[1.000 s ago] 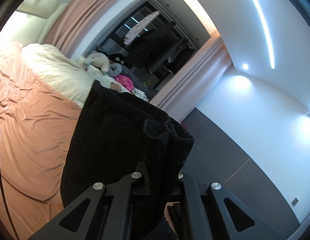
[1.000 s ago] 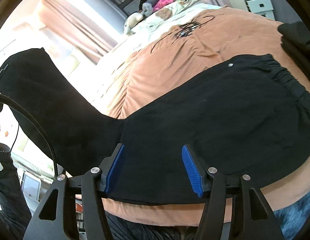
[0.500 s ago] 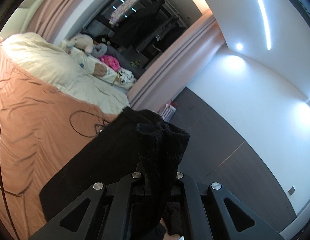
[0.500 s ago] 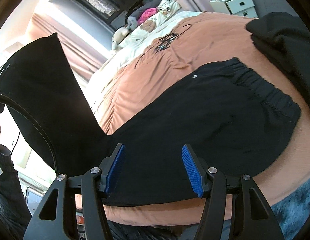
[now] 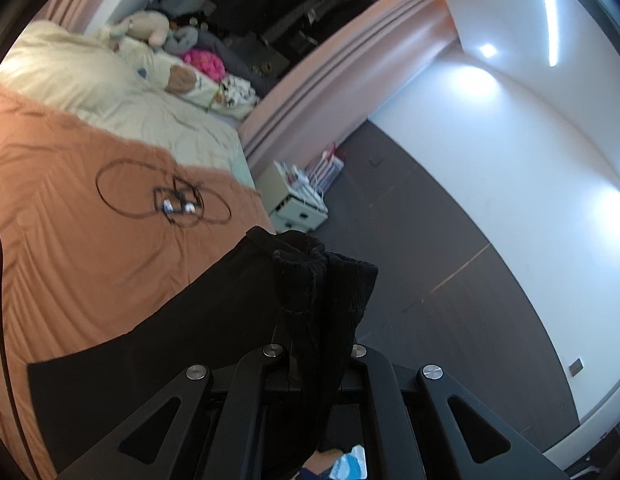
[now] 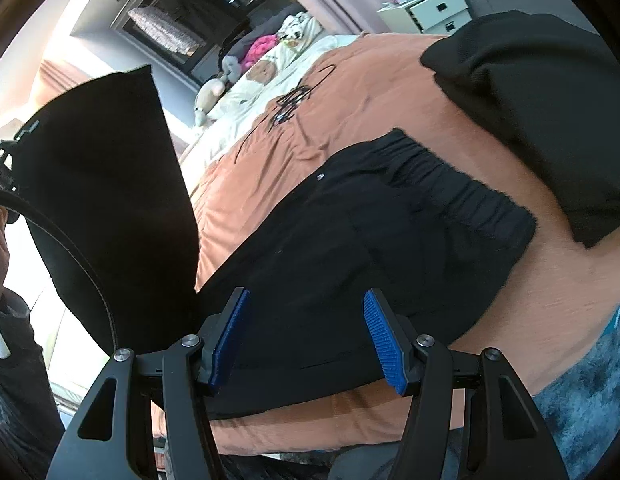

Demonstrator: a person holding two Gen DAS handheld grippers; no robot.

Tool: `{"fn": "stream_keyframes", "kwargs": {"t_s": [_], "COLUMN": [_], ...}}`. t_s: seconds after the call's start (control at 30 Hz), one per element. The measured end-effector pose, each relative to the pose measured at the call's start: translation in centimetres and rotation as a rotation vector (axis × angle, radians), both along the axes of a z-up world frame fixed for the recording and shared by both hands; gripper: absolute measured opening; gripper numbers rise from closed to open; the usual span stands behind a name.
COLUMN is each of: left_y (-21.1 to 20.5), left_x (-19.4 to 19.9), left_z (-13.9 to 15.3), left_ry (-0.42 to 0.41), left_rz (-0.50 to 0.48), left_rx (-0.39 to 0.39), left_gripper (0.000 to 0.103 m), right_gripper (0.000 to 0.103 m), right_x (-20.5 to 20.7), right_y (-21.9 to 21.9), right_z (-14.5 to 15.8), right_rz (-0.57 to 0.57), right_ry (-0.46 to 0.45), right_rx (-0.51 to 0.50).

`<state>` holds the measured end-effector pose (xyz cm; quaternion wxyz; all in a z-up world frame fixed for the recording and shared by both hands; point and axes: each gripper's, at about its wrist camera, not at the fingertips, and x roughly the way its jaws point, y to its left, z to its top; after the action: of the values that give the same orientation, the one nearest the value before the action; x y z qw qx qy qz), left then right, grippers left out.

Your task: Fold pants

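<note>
Black pants (image 6: 370, 248) lie on the orange bed cover (image 6: 362, 76), their gathered waistband (image 6: 462, 188) to the right. One leg (image 6: 110, 184) is lifted at the left of the right wrist view. My left gripper (image 5: 314, 344) is shut on that leg's bunched end (image 5: 322, 280), and the cloth (image 5: 230, 320) trails down-left onto the bed. My right gripper (image 6: 306, 328) hovers open over the pants' near part. Its blue pads (image 6: 230, 336) stand apart and press on nothing.
A second dark garment (image 6: 542, 92) lies on the bed beyond the waistband. A coiled black cable (image 5: 166, 196) rests mid-bed. Plush toys (image 5: 142, 28) and pillows sit at the head. A white nightstand (image 5: 294, 200) stands beside the bed. A blue rug (image 6: 590, 380) shows below.
My left gripper has carried the held leg across the bed and lower, bringing the cable and nightstand into its view. The right gripper has drifted, and the second dark garment has entered its view.
</note>
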<state>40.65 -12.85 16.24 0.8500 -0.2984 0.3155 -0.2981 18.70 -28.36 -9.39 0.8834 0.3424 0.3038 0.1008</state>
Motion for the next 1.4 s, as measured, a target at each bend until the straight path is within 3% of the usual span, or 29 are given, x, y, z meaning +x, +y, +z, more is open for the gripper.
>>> {"fn": "stream_keyframes", "kwargs": {"t_s": [0.43, 0.8, 0.93, 1.03, 1.13, 1.4], "left_y": [-8.0, -14.3, -15.4, -15.5, -15.3, -14.4], "left_x": [0.8, -3.0, -4.8, -5.9, -6.3, -7.2], "left_z": [-11.9, -20.3, -22.5, -23.9, -25.0, -25.7], "left_ry": [0.199, 0.329, 0.349, 0.377, 0.401, 0.426], "left_rz": [-0.122, -0.277, -0.325, -0.34, -0.334, -0.325], "left_rx": [-0.004, 0.018, 0.039, 0.056, 0.072, 0.084], "left_gripper": [0.003, 0.003, 0.005, 0.005, 0.005, 0.005], "right_gripper": [0.057, 0.057, 0.057, 0.069, 0.074, 0.08], "right_x": [-2.7, -4.9, -5.2, -5.2, -5.0, -1.3], "right_y": [-3.3, -5.3, -6.1, -6.9, -7.6, -7.1], "right_z": [-0.6, -0.3, -0.1, -0.1, 0.0, 1.3], "right_rz": [-0.063, -0.098, -0.097, -0.097, -0.092, 0.007], "right_ry": [0.028, 0.043, 0.037, 0.037, 0.012, -0.014], "right_rx": [0.006, 0.012, 0.026, 0.042, 0.093, 0.184]}}
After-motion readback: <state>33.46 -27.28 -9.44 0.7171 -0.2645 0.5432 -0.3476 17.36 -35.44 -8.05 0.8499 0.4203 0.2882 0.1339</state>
